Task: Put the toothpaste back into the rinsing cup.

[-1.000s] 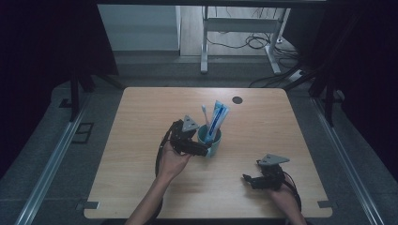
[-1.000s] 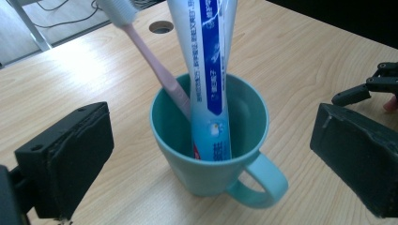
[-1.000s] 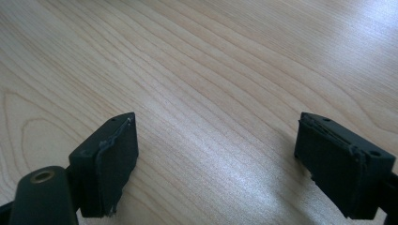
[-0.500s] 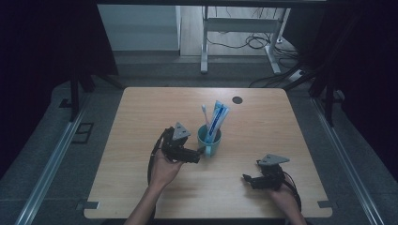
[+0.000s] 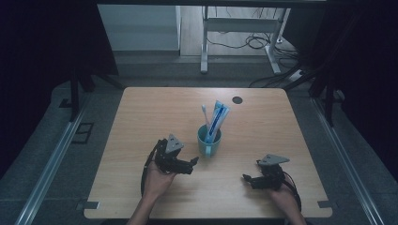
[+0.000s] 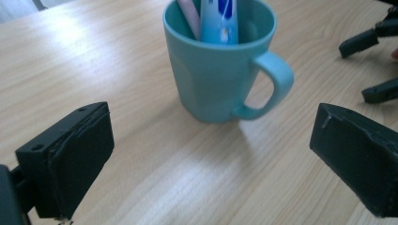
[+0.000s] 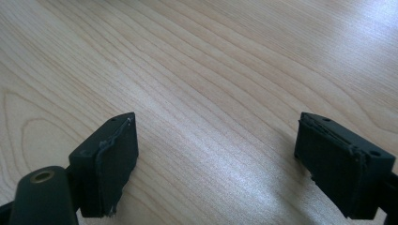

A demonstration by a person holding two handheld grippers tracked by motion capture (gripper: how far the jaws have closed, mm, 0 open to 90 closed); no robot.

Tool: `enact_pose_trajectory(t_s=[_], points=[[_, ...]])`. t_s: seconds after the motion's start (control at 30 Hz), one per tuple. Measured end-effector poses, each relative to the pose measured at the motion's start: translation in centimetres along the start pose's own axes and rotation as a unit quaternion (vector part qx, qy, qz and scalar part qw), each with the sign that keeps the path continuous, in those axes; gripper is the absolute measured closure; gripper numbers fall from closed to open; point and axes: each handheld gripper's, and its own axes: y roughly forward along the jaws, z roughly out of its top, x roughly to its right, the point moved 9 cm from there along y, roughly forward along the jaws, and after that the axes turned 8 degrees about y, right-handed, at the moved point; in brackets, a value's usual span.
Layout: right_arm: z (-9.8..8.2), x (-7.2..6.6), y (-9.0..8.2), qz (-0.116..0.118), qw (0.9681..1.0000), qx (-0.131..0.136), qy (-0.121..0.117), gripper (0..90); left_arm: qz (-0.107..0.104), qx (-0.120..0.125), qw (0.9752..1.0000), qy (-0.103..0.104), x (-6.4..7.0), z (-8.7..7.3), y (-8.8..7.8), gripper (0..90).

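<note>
Teal mug point(image 5: 209, 140): sat upright near the middle of the wooden table point(image 5: 141, 117), handle facing the person's side, and nothing was touching it.
Contents: a blue-and-white tube point(image 5: 217, 119) and a pale toothbrush point(image 5: 206, 117) stood in the mug, leaning and poking well above the rim.
Left gripper point(image 5: 190, 164): was just beside the mug on the person's left. In the left gripper view its fingers point(image 6: 70, 159) were spread wide and empty, with the mug ahead between them but not enclosed.
Right gripper point(image 5: 248, 179): was resting low near the front right of the table, well apart from the mug. Its fingers point(image 7: 110, 159) were splayed open too, with just bare wood between them.
Risk, my guess: honestly the tall stuff makes the mug top-heavy-ish. If a finger clipped the handle or the rim on the way in, the mug could skid or tip and dump the tube and brush.
Other risk: grabbing the leaning tube off-centre would probably drag the brush along or rock the mug.
</note>
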Motion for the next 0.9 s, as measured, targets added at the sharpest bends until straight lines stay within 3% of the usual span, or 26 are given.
enact_pose_trajectory(t_s=[0.53, 0.9], points=[[0.0, 0.0, 0.0, 0.000, 1.0000, 0.000, 0.000, 13.8, -0.001, -0.012, 0.9998, -0.017, 0.9, -4.2, 0.2, 0.7], [0.0, 0.0, 0.0, 0.000, 1.0000, -0.001, 0.002, 13.9, -0.006, -0.036, 0.9987, -0.035, 1.2, -7.1, 0.8, 0.7]])
